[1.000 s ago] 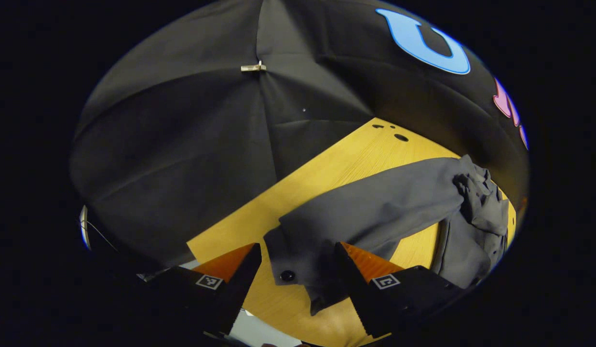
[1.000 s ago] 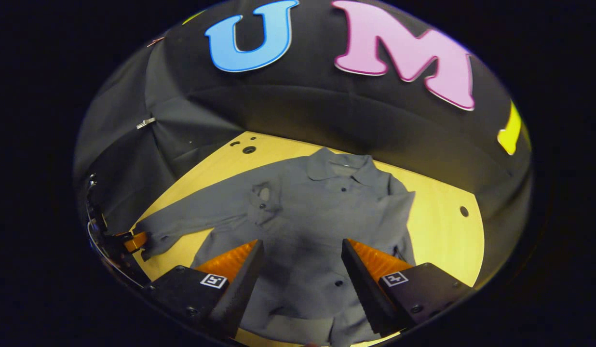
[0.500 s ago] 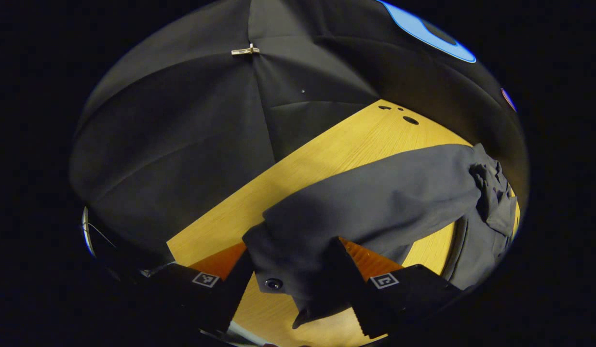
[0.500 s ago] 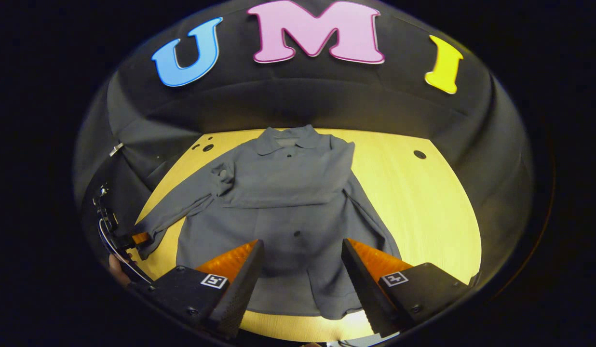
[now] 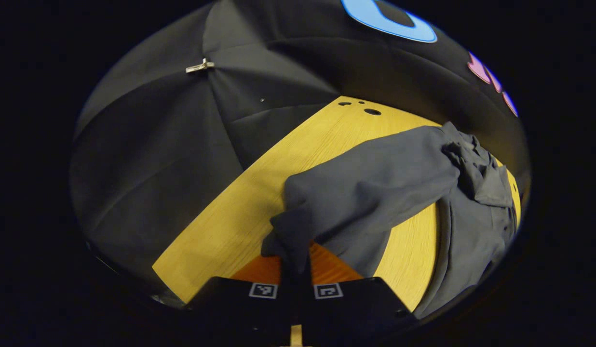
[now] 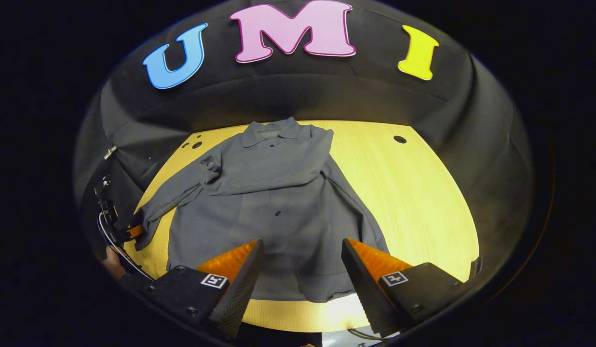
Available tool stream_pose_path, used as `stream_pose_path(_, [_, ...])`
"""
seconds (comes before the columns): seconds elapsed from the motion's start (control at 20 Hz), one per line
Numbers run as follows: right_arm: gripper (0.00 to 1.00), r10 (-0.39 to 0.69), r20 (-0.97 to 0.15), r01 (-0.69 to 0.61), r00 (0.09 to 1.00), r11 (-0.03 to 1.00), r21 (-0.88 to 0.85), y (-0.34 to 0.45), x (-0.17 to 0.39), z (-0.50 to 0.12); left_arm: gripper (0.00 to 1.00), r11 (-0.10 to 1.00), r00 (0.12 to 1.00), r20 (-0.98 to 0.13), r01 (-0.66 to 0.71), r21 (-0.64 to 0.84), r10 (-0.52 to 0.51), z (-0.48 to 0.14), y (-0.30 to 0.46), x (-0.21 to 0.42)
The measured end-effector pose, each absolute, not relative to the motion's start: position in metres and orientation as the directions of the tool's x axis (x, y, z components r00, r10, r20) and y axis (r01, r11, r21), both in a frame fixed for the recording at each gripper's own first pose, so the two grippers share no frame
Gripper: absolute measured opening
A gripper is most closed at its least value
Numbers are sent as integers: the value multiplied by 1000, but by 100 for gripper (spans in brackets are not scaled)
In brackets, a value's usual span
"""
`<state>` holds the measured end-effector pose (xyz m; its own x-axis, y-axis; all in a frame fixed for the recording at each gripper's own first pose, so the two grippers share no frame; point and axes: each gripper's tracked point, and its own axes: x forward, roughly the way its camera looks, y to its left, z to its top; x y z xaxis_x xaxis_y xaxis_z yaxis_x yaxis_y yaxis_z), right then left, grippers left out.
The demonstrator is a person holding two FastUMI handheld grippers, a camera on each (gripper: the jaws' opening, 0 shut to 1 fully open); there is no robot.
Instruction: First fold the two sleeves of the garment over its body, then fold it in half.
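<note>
Left tool (image 5: 296,270) clamps the shirt's (image 6: 274,193) sleeve cuff (image 5: 288,236); right tool (image 6: 298,270) hovers spread above the hem.

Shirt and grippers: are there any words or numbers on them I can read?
Shirt: none, no words or numbers.
Left gripper: no words; its square markers carry black-and-white patterns, not letters.
Right gripper: no words, the same kind of patterns.
</note>
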<state>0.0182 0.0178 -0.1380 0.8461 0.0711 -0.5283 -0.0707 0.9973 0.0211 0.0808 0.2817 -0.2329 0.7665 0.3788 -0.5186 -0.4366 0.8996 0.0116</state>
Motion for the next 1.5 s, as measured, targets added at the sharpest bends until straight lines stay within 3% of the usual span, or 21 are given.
stream_pose_path(0.1, [99,67,-523,-62,850,998,27,12,15,-139,6,895,758,-524,-445,22,389,-232,282,83])
stream_pose_path(0.35, [99,24,-480,-25,877,1000,4,-16,25,-134,6,902,780,-496,-431,14,381,-197,269,88])
stream_pose_path(0.5, [99,24,-491,-15,871,1000,22,-30,35,-137,2,914,813,-447,-406,25,373,-153,252,100])
stream_pose_path(0.75, [99,31,-496,-3,868,998,57,-50,52,-145,5,942,880,-357,-337,1,315,-80,194,136])
stream_pose_path(1.0, [99,6,-504,63,864,991,119,-74,57,-157,5,987,941,-299,-156,21,156,-31,93,184])
stream_pose_path(1.5, [99,-104,-547,217,831,965,146,-157,30,-175,5,976,932,-321,202,81,-166,-36,-140,266])
